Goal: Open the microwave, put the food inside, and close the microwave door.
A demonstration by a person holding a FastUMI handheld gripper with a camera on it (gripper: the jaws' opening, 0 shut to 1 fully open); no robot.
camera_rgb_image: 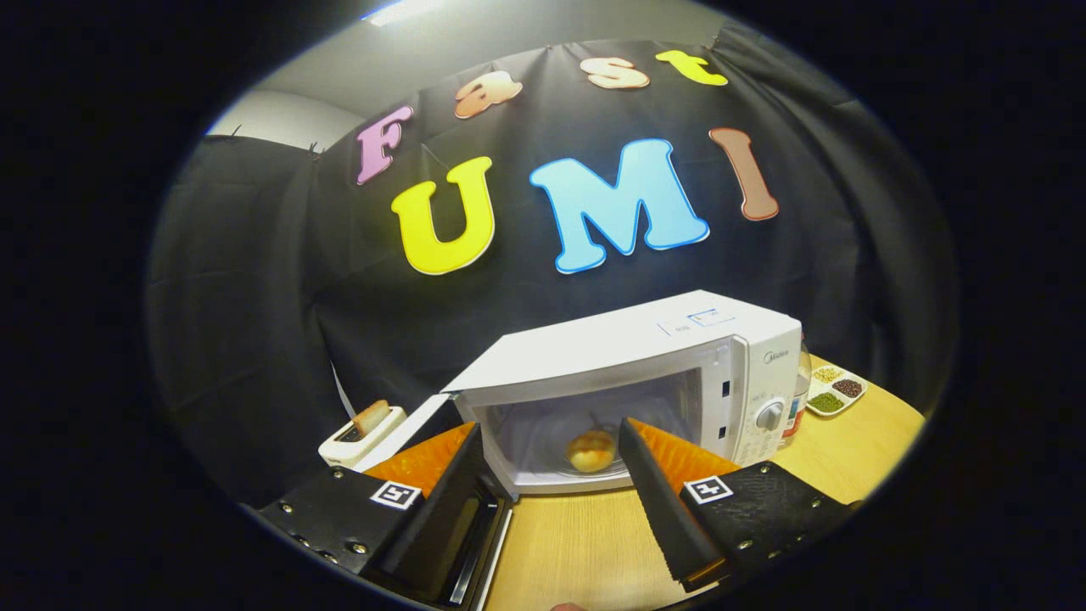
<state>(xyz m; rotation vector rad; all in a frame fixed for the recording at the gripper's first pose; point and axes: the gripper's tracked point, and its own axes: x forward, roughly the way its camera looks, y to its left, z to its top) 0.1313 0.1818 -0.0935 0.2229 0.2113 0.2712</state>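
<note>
The claw (pixel 551 441) was spread wide and empty, just short of the open microwave (pixel 645 373). The food (pixel 591 450) sat inside it, beyond the fingers. The door (pixel 407 433) hung open leftward over the surface (pixel 577 535).

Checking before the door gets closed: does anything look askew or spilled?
Nothing stands out. The bun sits upright inside the open microwave, beyond the open, empty claw. The door hangs open; the table shows no spills.

Booth with black cloth wall (pixel 254 280) and wooden table (pixel 577 543)

Behind the cloth, pale grey wall (pixel 271 114); above, ceiling light (pixel 394 12) glowing. On the table's far right, divided dish of beans (pixel 834 389).
</note>
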